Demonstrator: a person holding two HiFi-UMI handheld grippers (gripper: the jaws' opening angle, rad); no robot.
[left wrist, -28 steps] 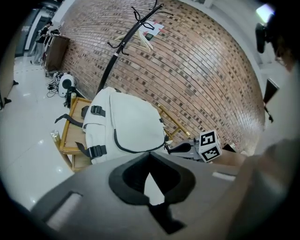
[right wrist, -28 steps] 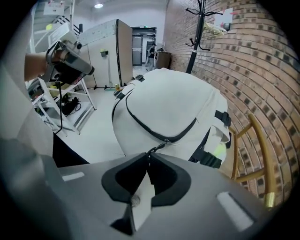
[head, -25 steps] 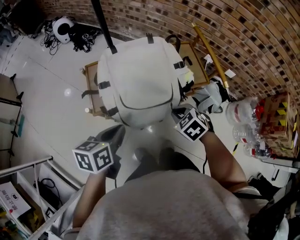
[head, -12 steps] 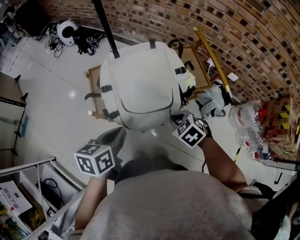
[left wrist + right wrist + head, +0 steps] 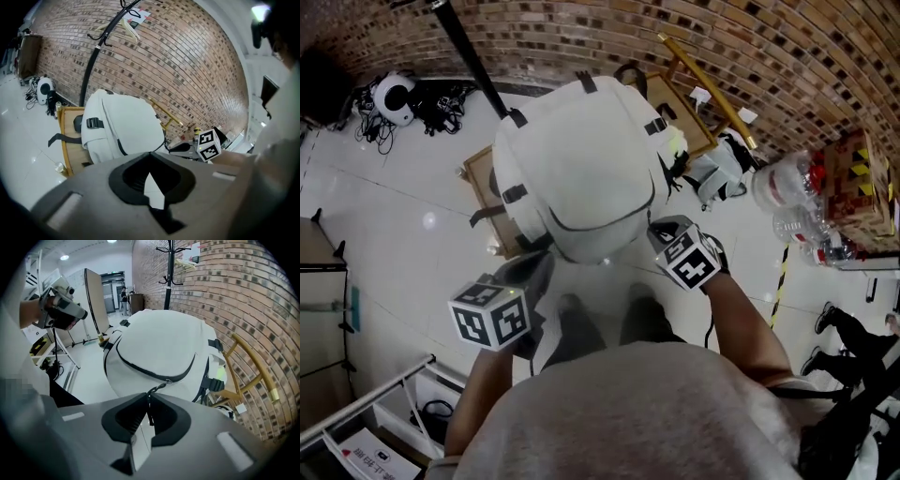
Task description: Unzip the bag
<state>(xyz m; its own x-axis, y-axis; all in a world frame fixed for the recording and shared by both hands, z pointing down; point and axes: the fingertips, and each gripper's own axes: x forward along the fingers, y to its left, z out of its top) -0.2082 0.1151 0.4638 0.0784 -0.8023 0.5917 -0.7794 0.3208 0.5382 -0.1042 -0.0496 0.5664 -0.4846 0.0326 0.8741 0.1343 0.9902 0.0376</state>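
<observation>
My right gripper (image 5: 148, 397) pinches white fabric backpack's (image 5: 159, 341) dark braided pull cord (image 5: 157, 387); black zip (image 5: 136, 367) runs up-left; left gripper (image 5: 150, 153) closed, empty.

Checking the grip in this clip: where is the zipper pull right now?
In the right gripper view, the zipper pull is pinched in the right gripper, at the low middle of the white backpack and its curved front zipper.

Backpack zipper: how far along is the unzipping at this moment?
Done: the right tool is shut on the pull cord, so the grasp is made. In hand: the pull along the zipper of the white backpack. Left: the zipper line shows no gap, so all the opening. The left tool is shut, empty and off the bag.
</observation>
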